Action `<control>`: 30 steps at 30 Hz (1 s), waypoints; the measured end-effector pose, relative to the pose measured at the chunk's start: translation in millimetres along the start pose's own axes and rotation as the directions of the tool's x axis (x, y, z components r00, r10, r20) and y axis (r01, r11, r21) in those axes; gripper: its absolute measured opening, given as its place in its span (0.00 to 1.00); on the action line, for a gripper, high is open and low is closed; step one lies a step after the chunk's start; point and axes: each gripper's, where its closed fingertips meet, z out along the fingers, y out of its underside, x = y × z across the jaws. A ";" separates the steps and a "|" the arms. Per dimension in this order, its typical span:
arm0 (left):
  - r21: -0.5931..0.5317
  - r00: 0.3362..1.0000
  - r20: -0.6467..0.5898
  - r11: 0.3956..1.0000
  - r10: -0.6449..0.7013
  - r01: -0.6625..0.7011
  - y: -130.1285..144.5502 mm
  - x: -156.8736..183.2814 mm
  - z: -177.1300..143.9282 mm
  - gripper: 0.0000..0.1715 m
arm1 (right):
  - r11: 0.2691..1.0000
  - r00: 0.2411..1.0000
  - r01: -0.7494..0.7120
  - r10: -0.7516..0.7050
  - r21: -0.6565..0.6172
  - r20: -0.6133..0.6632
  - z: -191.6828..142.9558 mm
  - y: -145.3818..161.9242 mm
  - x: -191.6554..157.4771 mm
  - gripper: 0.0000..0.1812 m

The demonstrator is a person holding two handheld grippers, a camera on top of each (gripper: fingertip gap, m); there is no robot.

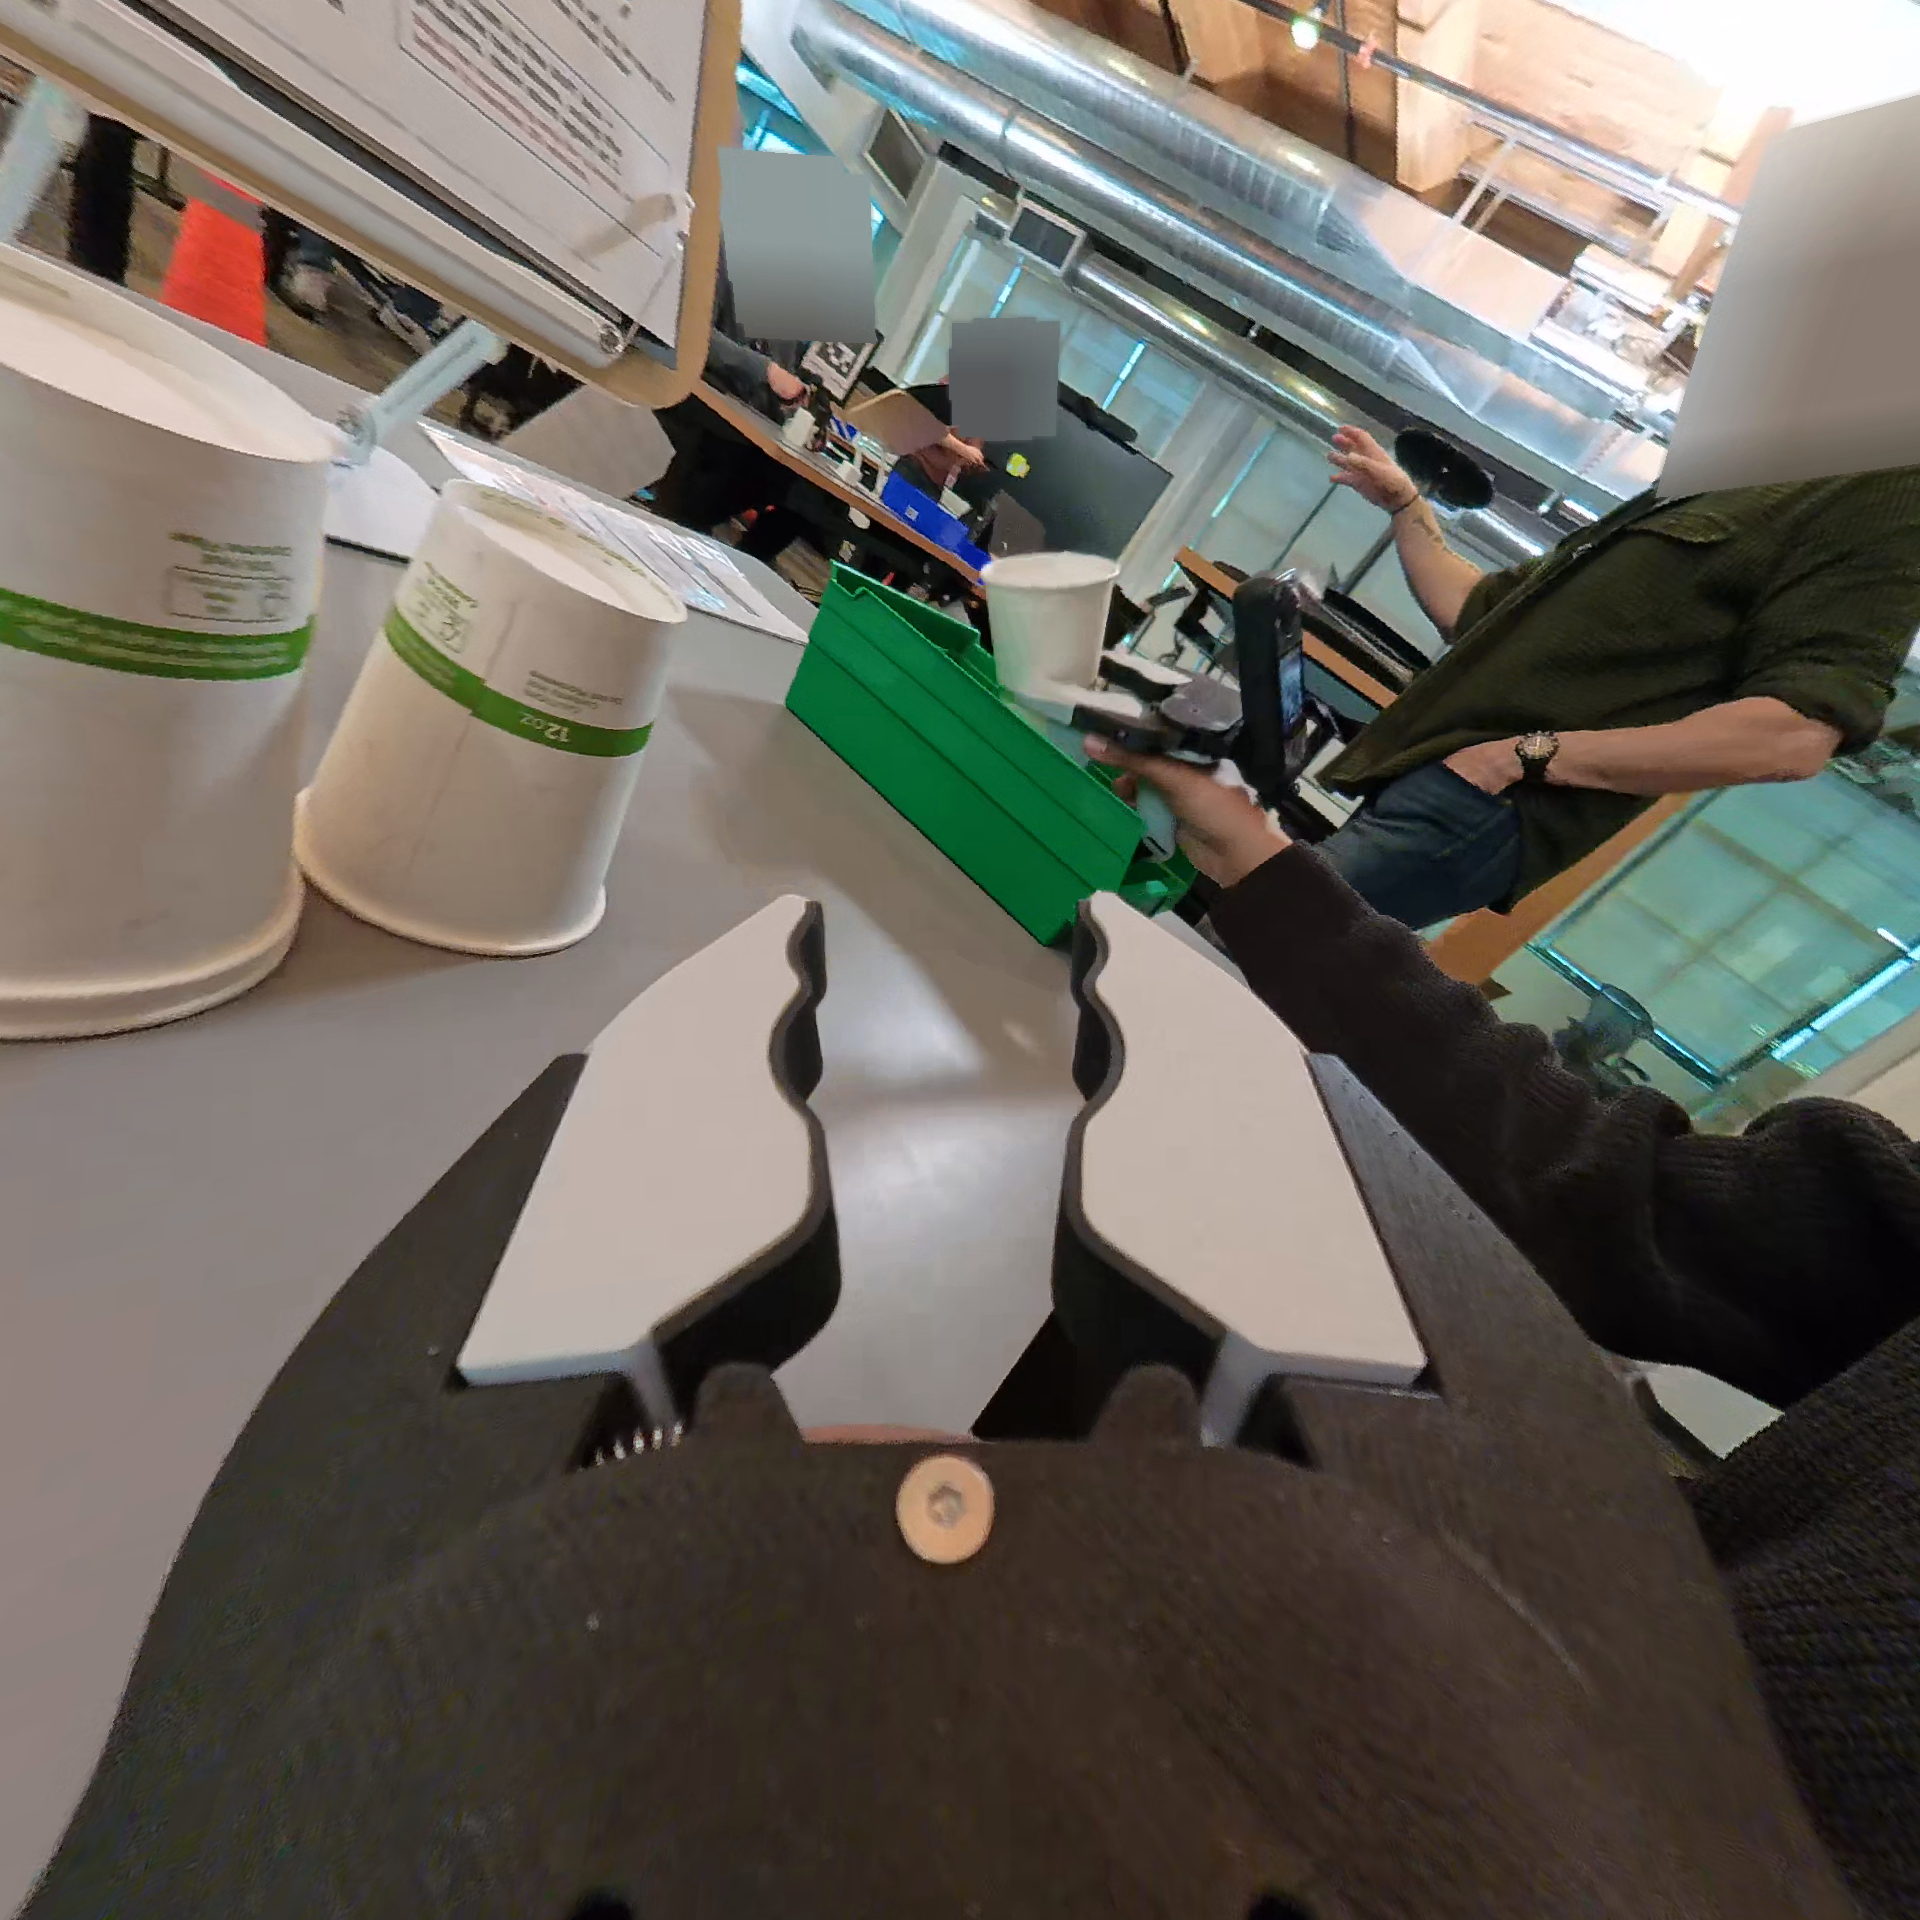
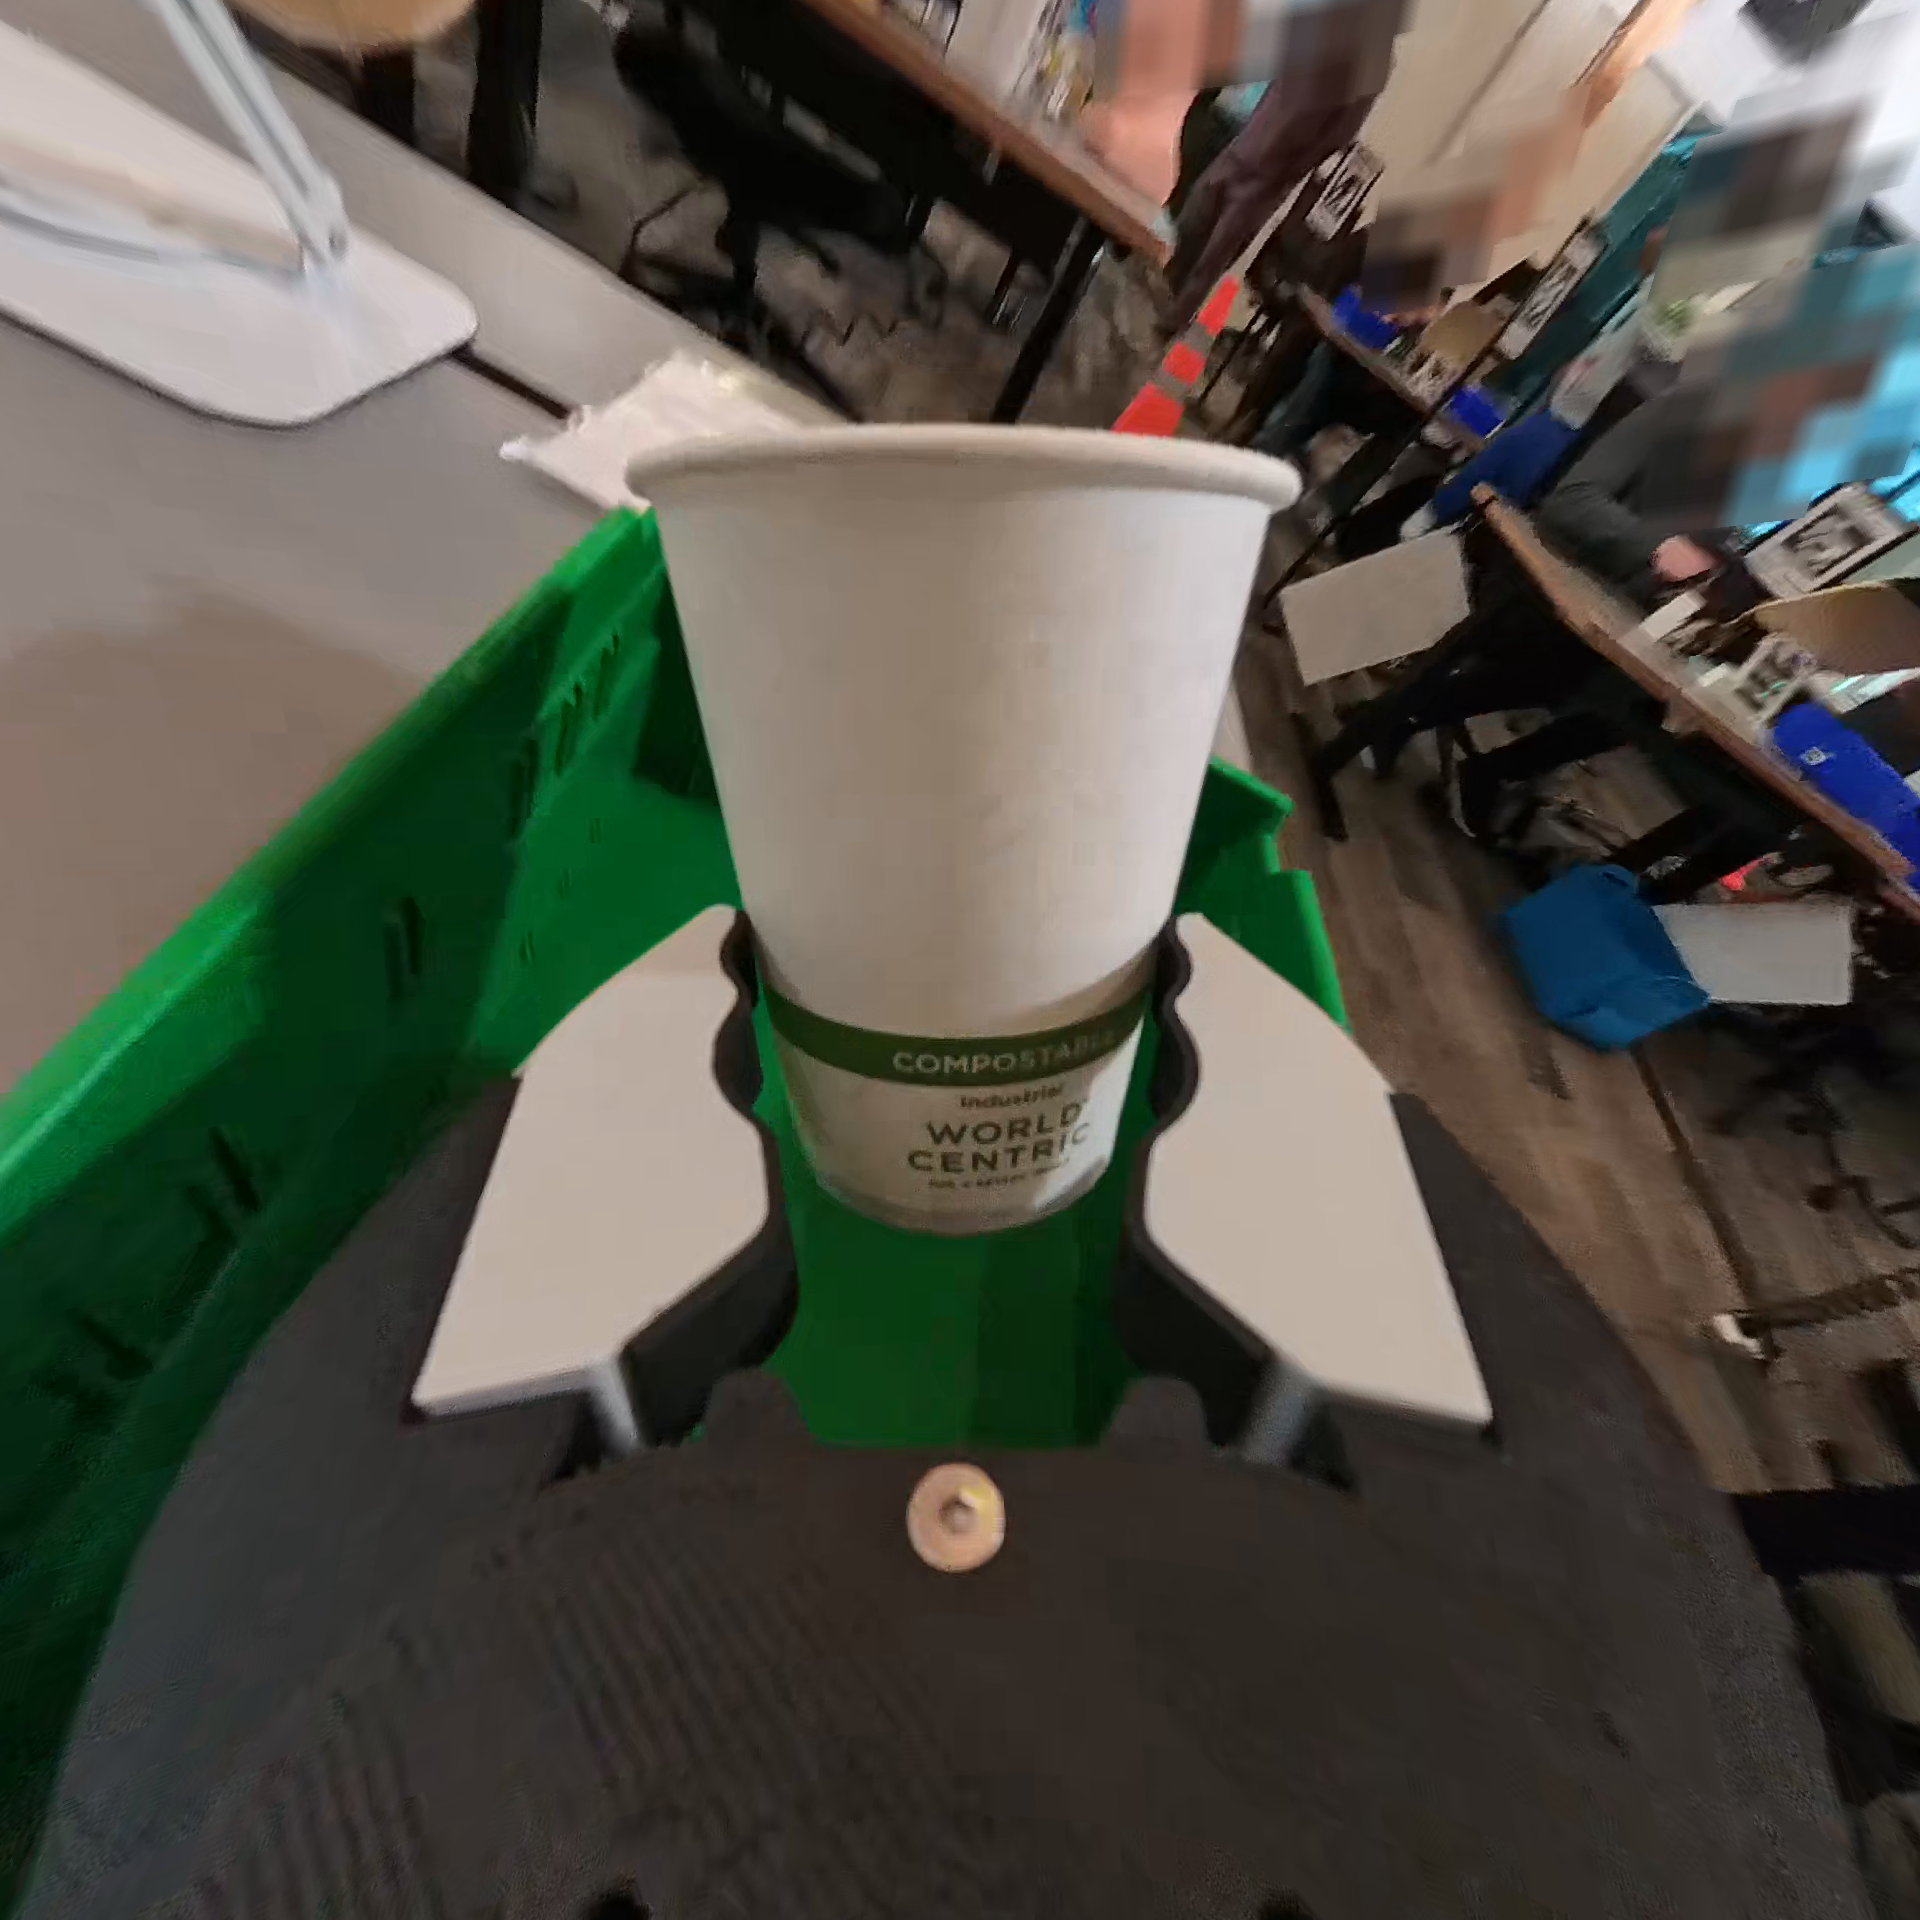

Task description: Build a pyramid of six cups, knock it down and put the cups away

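My right gripper point(image 2: 951, 966) is shut on a white paper cup point(image 2: 956, 727) with a green band, gripping it near its base and holding it upright above a green plastic bin point(image 2: 312, 935). In the left wrist view the same cup point(image 1: 1047, 623) and right gripper point(image 1: 1060, 701) show farther off over the bin point(image 1: 935, 748). My left gripper point(image 1: 945, 935) is open and empty, low over the grey table point(image 1: 208, 1195). Two white paper cups with green bands stand upside down to its left, a near one point(image 1: 135, 665) and a farther one point(image 1: 488, 727).
A white stand with a clipboard-like board point(image 1: 468, 135) rises at the table's back; its base point(image 2: 260, 332) shows in the right wrist view. A white sheet point(image 2: 665, 426) lies beyond the bin. A person in a green shirt point(image 1: 1662, 665) stands to the right. Other tables and people are behind.
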 end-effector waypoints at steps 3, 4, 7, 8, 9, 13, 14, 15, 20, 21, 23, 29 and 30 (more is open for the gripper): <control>0.014 1.000 0.027 1.000 0.010 -0.010 -1.5 -1.4 -7.8 0.27 | 0.994 0.992 -0.086 0.092 -0.072 0.089 12.4 14.1 -12.4 0.41; 0.014 0.999 0.034 1.000 0.015 -0.015 -1.4 -1.9 -9.3 0.27 | 0.987 0.983 -0.131 0.142 -0.098 0.118 15.5 18.4 -16.9 0.41; 0.001 0.998 0.048 0.999 0.041 -0.041 0.9 -1.5 -11.5 0.27 | 0.961 0.956 -0.214 0.243 -0.173 0.163 21.3 30.6 -24.0 0.41; -0.004 0.998 0.049 0.999 0.051 -0.051 1.9 -0.7 -11.6 0.27 | 0.954 0.949 -0.227 0.262 -0.196 0.173 22.1 34.4 -25.7 0.42; -0.011 0.997 0.049 0.998 0.060 -0.060 3.2 0.2 -11.5 0.27 | 0.947 0.944 -0.233 0.275 -0.223 0.182 22.7 39.3 -27.2 0.42; -0.039 0.995 0.045 0.995 0.091 -0.089 8.1 2.1 -8.9 0.27 | 0.934 0.942 -0.214 0.275 -0.286 0.192 23.7 52.7 -30.7 0.42; -0.045 0.995 0.043 0.995 0.094 -0.092 9.1 2.3 -8.2 0.27 | 0.936 0.945 -0.200 0.262 -0.288 0.194 23.4 53.2 -31.0 0.42; -0.049 0.995 0.041 0.995 0.094 -0.092 10.0 2.7 -7.7 0.27 | 0.940 0.948 -0.185 0.247 -0.288 0.199 23.1 53.1 -31.4 0.41; -0.049 0.995 0.041 0.994 0.096 -0.094 9.9 2.8 -7.9 0.27 | 0.950 0.971 -0.102 0.160 -0.297 0.179 22.8 56.6 -29.0 0.42; -0.047 0.995 0.043 0.995 0.094 -0.092 9.5 2.6 -8.2 0.27 | 0.951 0.974 -0.083 0.141 -0.299 0.177 22.7 57.5 -28.9 0.42; -0.042 0.995 0.044 0.995 0.091 -0.089 8.6 2.1 -8.7 0.27 | 0.951 0.979 -0.047 0.105 -0.306 0.174 22.1 58.8 -28.7 0.42; -0.054 0.995 0.048 0.995 0.090 -0.088 10.4 1.0 -8.2 0.27 | 0.924 0.988 0.135 -0.099 -0.359 0.119 17.4 69.4 -15.7 0.41; -0.055 0.995 0.048 0.995 0.091 -0.089 10.7 1.1 -8.0 0.27 | 0.922 0.987 0.146 -0.110 -0.360 0.117 17.2 69.7 -15.6 0.41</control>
